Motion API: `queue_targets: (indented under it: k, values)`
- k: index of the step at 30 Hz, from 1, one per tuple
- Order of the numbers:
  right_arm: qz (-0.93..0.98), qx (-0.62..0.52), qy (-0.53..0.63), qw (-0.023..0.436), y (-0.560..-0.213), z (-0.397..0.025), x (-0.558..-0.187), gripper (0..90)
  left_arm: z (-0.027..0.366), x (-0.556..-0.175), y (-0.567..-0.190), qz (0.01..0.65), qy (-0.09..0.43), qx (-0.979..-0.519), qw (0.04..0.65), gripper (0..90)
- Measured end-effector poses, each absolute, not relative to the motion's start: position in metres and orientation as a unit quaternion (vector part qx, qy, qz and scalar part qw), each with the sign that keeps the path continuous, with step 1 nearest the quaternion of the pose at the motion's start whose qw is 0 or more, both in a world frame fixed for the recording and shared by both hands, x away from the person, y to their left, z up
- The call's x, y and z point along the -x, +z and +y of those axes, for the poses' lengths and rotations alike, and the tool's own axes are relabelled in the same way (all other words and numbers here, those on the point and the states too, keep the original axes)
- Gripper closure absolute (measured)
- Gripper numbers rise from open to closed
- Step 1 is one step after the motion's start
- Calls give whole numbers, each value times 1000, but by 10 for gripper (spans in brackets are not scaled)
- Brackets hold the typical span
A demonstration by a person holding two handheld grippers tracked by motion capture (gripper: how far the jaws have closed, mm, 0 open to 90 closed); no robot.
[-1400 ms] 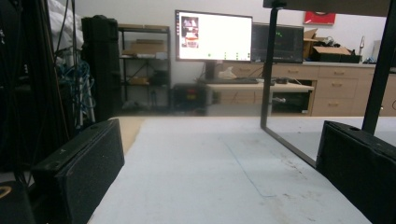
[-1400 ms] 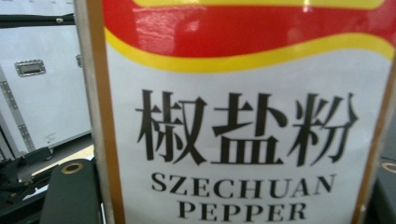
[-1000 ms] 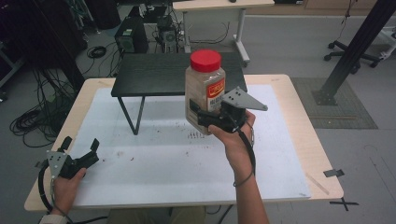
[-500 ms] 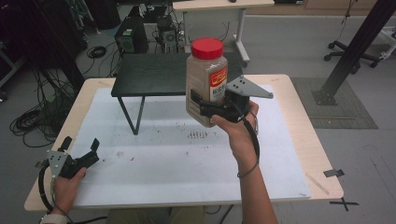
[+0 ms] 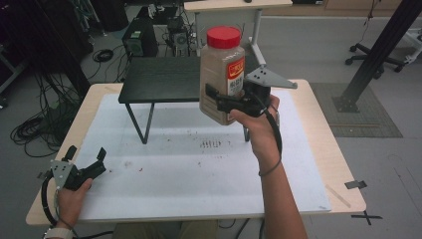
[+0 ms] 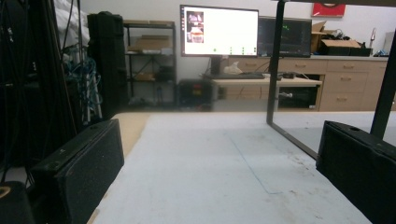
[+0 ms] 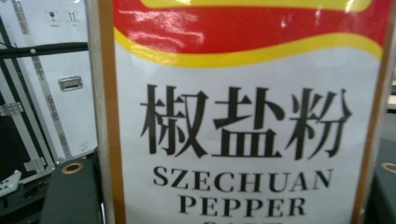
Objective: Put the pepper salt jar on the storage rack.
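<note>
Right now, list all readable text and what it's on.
"椒盐粉" on the jar's label, jar held in the right gripper.
"SZECHUAN PEPPER" below it, same label; the line beneath is cut off.
Monitor screen text: too small to read.
Red wall sign: blurred.

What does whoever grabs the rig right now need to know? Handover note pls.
Right tongs: shut on the pepper salt jar, held upright in the air above the white mat, near the black stand.
Left tongs: open, holding nothing, low at the mat's near left corner.
Done: jar gripped and lifted, red cap on.
Left: probably set it on the stand, then release.
</note>
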State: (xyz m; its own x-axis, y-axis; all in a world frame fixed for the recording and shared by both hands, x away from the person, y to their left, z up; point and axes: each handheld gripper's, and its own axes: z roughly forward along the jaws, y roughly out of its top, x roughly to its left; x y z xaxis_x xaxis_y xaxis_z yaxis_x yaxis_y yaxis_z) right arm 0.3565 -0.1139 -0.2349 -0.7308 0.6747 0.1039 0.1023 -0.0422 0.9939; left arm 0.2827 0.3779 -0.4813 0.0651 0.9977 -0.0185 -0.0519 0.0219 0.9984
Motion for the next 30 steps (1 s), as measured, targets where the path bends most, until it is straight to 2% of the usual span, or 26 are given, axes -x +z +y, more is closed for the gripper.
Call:
queue_targets:
  k: [30]
  values:
    - [644,-296,674,209,-218,-112,-408,251,377,-284,-481,479,491,-500,529,14]
